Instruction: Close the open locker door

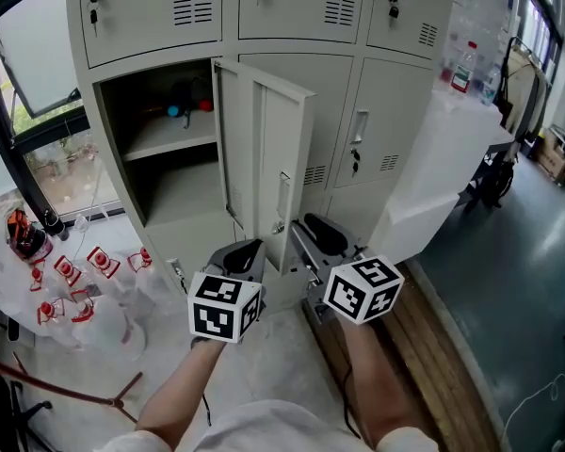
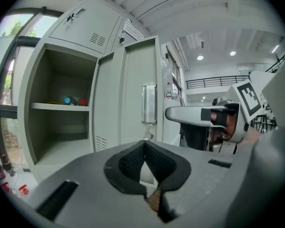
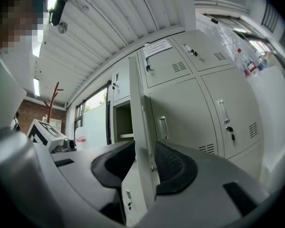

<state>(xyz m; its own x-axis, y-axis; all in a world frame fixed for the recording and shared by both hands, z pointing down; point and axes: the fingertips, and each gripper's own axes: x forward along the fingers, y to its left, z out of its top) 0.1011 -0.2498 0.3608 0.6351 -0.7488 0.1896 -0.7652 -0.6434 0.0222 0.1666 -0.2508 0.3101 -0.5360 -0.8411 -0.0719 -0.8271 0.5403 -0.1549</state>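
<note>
Head view: grey locker bank. The locker door of the left middle compartment stands swung out toward the camera. Small blue and red items sit on its inner shelf. Left tool hangs low, just in front of the door's bottom edge; right tool is beside it, at the door's free edge. Red-labelled bottles lie on the floor to the left.

Left gripper view: jaws together at the tips, nothing between them. The door's outer face is ahead, the right tool at its edge.

Right gripper view: jaws apart – the door's free edge stands between them, not clamped. Closed lockers behind.
</note>
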